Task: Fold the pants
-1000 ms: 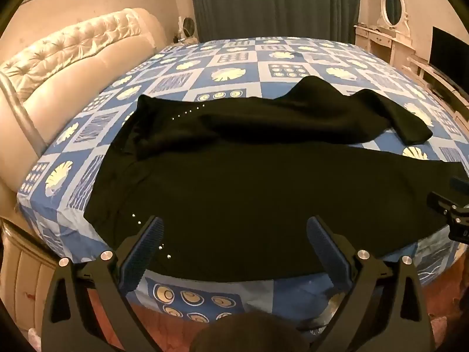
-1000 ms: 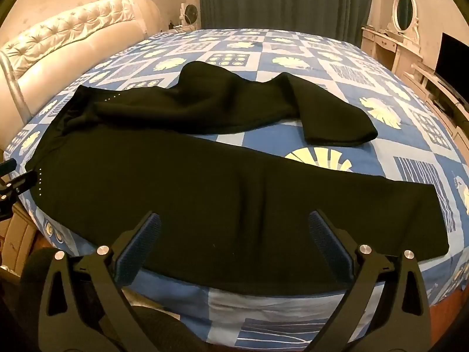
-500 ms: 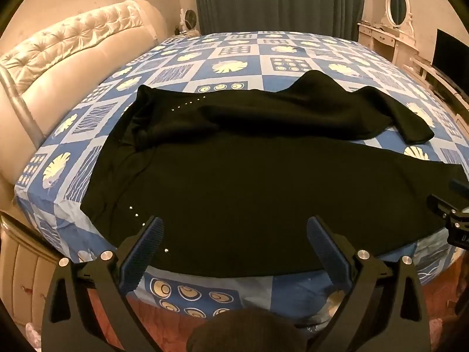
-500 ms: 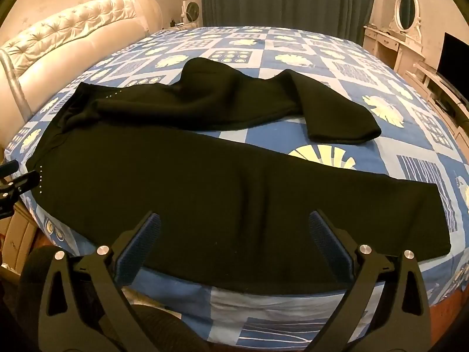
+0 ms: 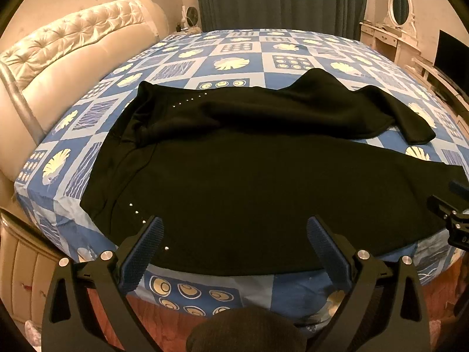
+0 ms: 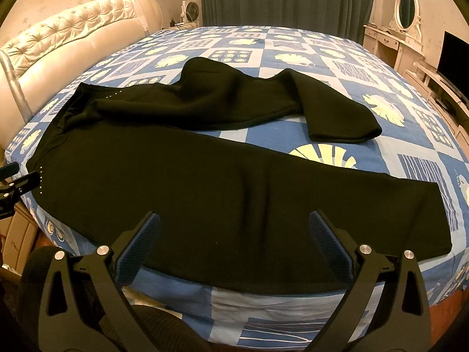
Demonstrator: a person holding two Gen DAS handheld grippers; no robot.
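Note:
Black pants (image 5: pixel 249 182) lie spread on a bed with a blue patterned sheet (image 5: pixel 234 50). The waist is at the left, with small studs. The near leg lies flat along the front edge (image 6: pixel 263 205); the far leg (image 6: pixel 234 102) is bunched and bent behind it. My left gripper (image 5: pixel 234 234) is open and empty, over the near edge by the waist end. My right gripper (image 6: pixel 234 228) is open and empty, over the near edge of the near leg. Each gripper shows at the side of the other's view.
A cream tufted headboard (image 5: pixel 67 47) runs along the left. Dark curtains (image 5: pixel 278 0) hang behind the bed. A white dresser with an oval mirror (image 6: pixel 406 8) and a dark screen (image 6: pixel 454 55) stand at the right. A person's knee (image 5: pixel 246 331) is below the grippers.
Both grippers have shifted slightly, so the bed and pants sit a little lower and farther in view. The pants have not moved. Both grippers stay open.

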